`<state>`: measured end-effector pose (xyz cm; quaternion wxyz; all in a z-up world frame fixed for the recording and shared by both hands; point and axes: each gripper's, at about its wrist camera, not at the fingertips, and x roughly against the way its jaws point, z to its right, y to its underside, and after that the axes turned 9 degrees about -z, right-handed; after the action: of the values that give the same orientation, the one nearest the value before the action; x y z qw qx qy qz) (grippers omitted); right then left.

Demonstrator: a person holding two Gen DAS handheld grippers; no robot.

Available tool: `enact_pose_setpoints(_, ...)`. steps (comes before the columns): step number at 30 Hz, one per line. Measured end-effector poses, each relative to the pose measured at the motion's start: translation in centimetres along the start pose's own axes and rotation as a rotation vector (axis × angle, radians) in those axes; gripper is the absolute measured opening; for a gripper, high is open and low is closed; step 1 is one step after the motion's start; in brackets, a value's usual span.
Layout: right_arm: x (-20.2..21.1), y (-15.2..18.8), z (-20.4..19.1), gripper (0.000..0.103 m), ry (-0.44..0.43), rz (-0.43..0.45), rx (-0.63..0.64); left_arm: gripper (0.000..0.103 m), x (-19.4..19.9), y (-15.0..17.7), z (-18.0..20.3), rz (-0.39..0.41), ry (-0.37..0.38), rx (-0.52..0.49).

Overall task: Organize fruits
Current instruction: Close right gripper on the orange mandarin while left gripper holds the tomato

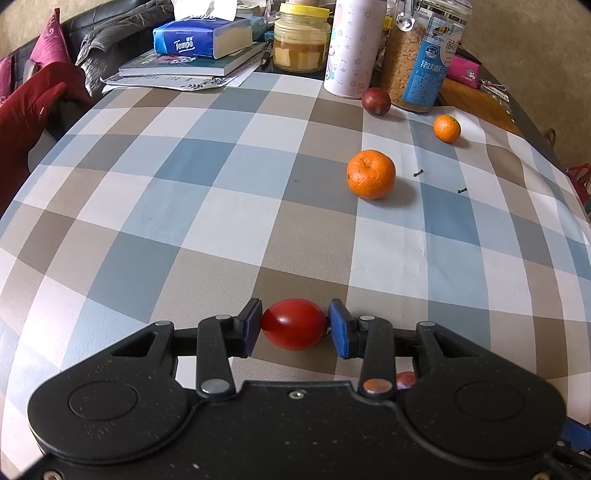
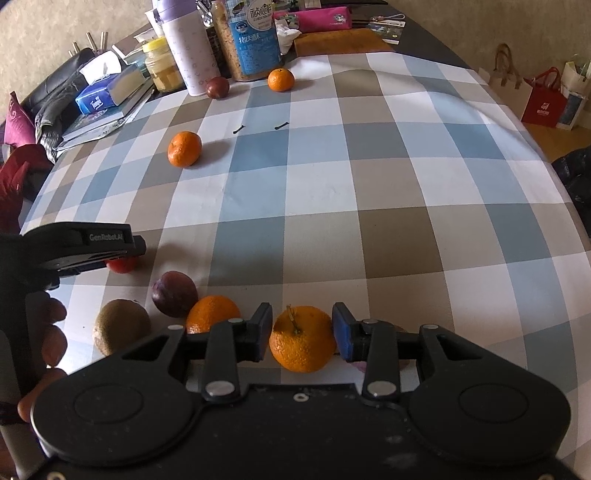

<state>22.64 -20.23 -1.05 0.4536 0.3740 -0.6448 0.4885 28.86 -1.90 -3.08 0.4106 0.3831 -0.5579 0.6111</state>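
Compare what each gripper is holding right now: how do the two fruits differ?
The left gripper clamps a smooth, glossy red tomato; the right gripper clamps a dimpled orange mandarin with a stem stub. The tomato is oval, lying crosswise between the pads; the mandarin is rounder. Both sit between blue pads, low over the checked tablecloth.

Checked tablecloth (image 2: 332, 206); beige wall (image 2: 480, 29); dark sofa (image 1: 110, 22); wooden floor (image 2: 546, 136).

Soft daylight fills both views, probably from the left, since the mandarin (image 1: 371, 174) casts a soft shadow to its right on the checked tablecloth (image 1: 207, 206). Focus is sharp mid-frame; fisheye distortion bows the checks outward and darkens the corners, and a faint highlight glints on the tomato (image 1: 293, 324)
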Motion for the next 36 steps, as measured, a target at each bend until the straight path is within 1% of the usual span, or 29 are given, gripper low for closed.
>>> enact_pose_setpoints(5,-0.5,0.2,-0.8,0.043,0.052,-0.004,0.053,0.048,0.0,-0.1,0.0,-0.002,0.003,0.001)
enact_pose_setpoints(12,-0.9,0.6,-1.7,0.046,0.104,-0.007,0.114,0.048,0.0,-0.1,0.0,-0.001,0.001,0.001)
enact_pose_setpoints(16,-1.4,0.7,-2.0,0.046,0.13,-0.027,0.143,0.048,0.0,0.0,0.1,-0.001,-0.002,-0.003)
enact_pose_setpoints(19,-1.5,0.7,-1.9,0.045,0.127,-0.03,0.132,0.048,0.0,0.0,0.1,-0.001,-0.002,-0.005)
enact_pose_setpoints(22,-1.4,0.5,-1.4,0.044,0.091,-0.035,0.096,0.048,0.0,0.0,0.1,0.0,-0.002,-0.004)
enact_pose_setpoints(24,-1.1,0.3,-0.9,0.044,0.042,-0.036,0.057,0.048,0.0,0.0,0.1,0.0,-0.004,-0.005)
enact_pose_setpoints(27,-0.6,0.0,-0.4,0.044,0.0,-0.013,0.006,0.048,0.0,0.0,0.2,0.003,-0.009,-0.011)
enact_pose_setpoints(30,-0.4,-0.1,-0.3,0.044,-0.018,0.013,-0.014,0.048,0.0,0.0,0.2,0.005,-0.011,-0.012)
enact_pose_setpoints(36,-0.6,-0.4,-0.2,0.044,-0.101,0.004,-0.042,0.048,-0.2,0.1,0.4,0.009,-0.022,-0.017)
